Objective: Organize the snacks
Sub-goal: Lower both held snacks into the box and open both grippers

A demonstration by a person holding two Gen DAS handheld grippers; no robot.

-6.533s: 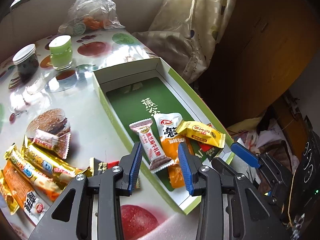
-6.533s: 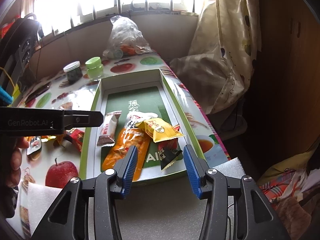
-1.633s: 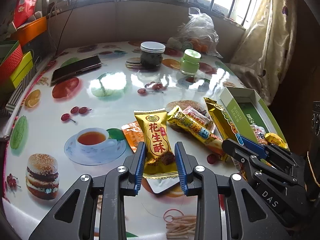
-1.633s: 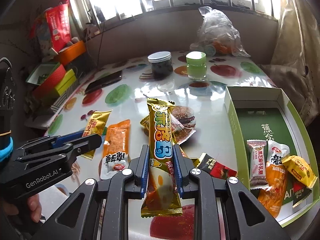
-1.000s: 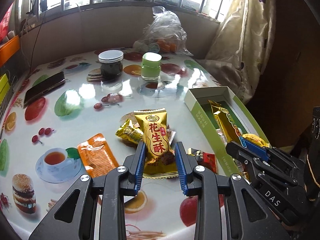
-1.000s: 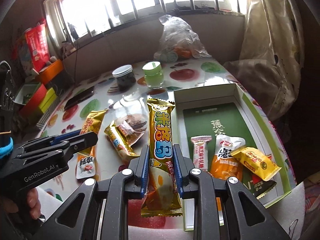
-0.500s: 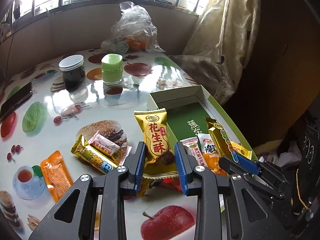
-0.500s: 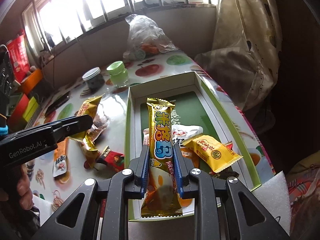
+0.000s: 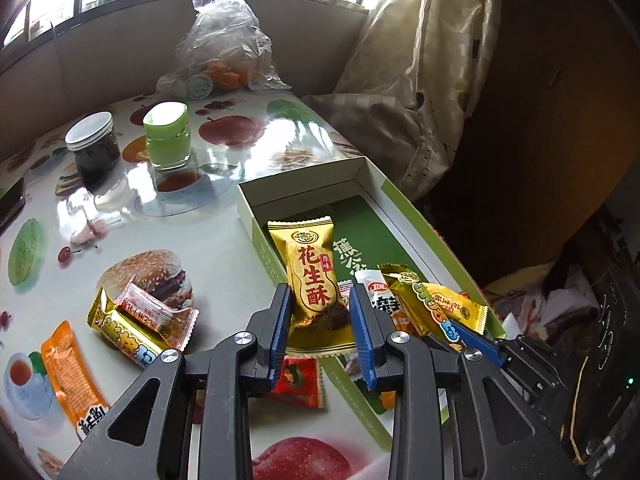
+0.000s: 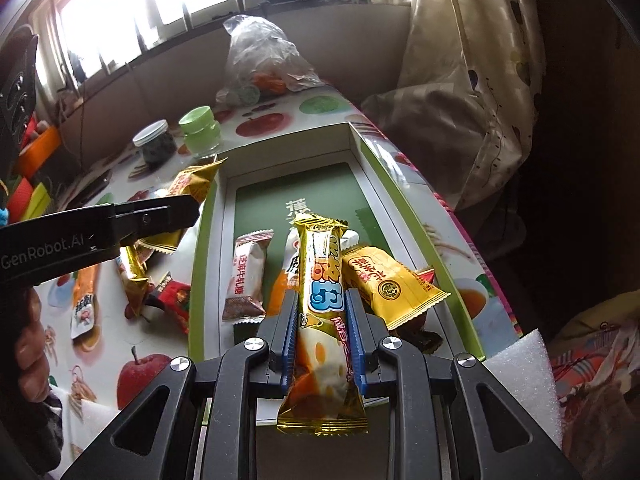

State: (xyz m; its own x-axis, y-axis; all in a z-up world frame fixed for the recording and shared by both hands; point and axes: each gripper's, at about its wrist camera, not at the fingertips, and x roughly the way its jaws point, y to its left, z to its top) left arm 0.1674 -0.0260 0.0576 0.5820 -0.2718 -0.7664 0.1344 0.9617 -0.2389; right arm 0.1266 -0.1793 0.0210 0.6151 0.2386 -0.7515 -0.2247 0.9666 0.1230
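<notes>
Gripping a gold peanut-candy packet (image 9: 314, 280) between narrow jaws, the left tool (image 9: 320, 330) hangs at the near left wall of the green box (image 9: 412, 216), the packet partly over the box floor. The right tool (image 10: 322, 334), also nearly closed, pinches a long yellow bar (image 10: 322, 280) above the near end of the same box.

By my count 4 snacks already lie inside the box, among them a pink-and-white packet (image 10: 246, 272) and a yellow packet (image 10: 390, 284). I judge the job a little over halfway: 2 are about to go in, and about 5 wait on the worktop (image 9: 224, 256) left of the box.

Only the left view shows those leftovers well: a small pink sachet (image 9: 148, 312), an orange packet (image 9: 70, 376), a red wrapper (image 9: 298, 380). Only the right view shows the near right corner inside the box.
</notes>
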